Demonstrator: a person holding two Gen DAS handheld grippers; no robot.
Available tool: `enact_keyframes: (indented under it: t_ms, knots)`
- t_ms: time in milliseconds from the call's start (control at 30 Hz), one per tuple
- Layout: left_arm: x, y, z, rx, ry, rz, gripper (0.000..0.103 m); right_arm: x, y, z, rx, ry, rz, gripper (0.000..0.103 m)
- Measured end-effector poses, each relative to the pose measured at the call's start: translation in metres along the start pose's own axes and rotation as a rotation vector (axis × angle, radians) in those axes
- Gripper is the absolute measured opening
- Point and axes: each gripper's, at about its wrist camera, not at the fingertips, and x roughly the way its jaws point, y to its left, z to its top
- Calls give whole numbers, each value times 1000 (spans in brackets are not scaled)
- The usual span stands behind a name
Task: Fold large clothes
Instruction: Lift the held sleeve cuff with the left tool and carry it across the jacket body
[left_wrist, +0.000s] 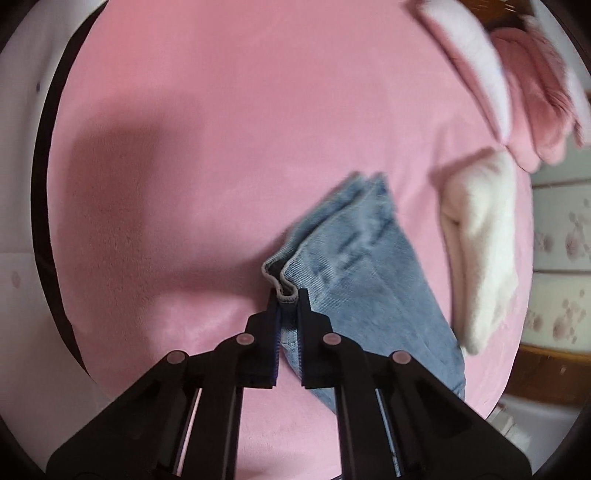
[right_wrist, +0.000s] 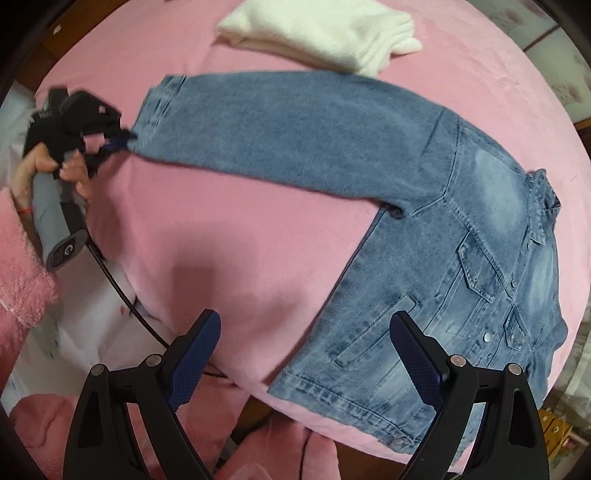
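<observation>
A blue denim jacket (right_wrist: 461, 266) lies on a round pink-covered table (right_wrist: 229, 251), its body at the right and one sleeve (right_wrist: 280, 129) stretched out to the left. My left gripper (left_wrist: 287, 295) is shut on the sleeve's cuff (left_wrist: 282, 280); it also shows in the right wrist view (right_wrist: 110, 142) at the far left, held by a hand. My right gripper (right_wrist: 306, 321) is open and empty, hovering above the table just left of the jacket's hem (right_wrist: 332, 395).
A folded white garment (right_wrist: 325, 33) lies at the far side of the table, also in the left wrist view (left_wrist: 480, 251). A person's fluffy pink sleeve (right_wrist: 18, 266) is at the left. The table edge runs along the near side.
</observation>
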Motion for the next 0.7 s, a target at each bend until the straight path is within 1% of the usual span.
enact_keyframes:
  t_ms: [67,167,267,367,400,467,533,633,700]
  knots:
    - [-21,-12,-7,81,-40,-50,5,0,-1,-2,5,-3,5,94]
    - [-50,-42,-19,219,-104,-101,4,-2,-11,-5,45,-25,27,94]
    - [-76,-65,-33,326,-155,-134,4,-6,-22,-7,83,-41,47,94]
    - [-101,-86,-48,368,-174,-179,4,-16,-39,-15,135,-80,61,94]
    - [-112,-95,-58,379,-182,-208,4,-23,-48,-22,159,-108,56,94]
    - [-136,-101,-78,419,-204,-243,4,-34,-61,-32,185,-153,49,94]
    - [-152,-123,-107,497,-237,-253,4,-47,-80,-46,211,-208,47,94]
    - [-170,-155,-161,641,-265,-247,4,-73,-117,-80,262,-342,45,94]
    - [-181,-172,-198,701,-256,-256,4,-93,-143,-109,291,-467,32,94]
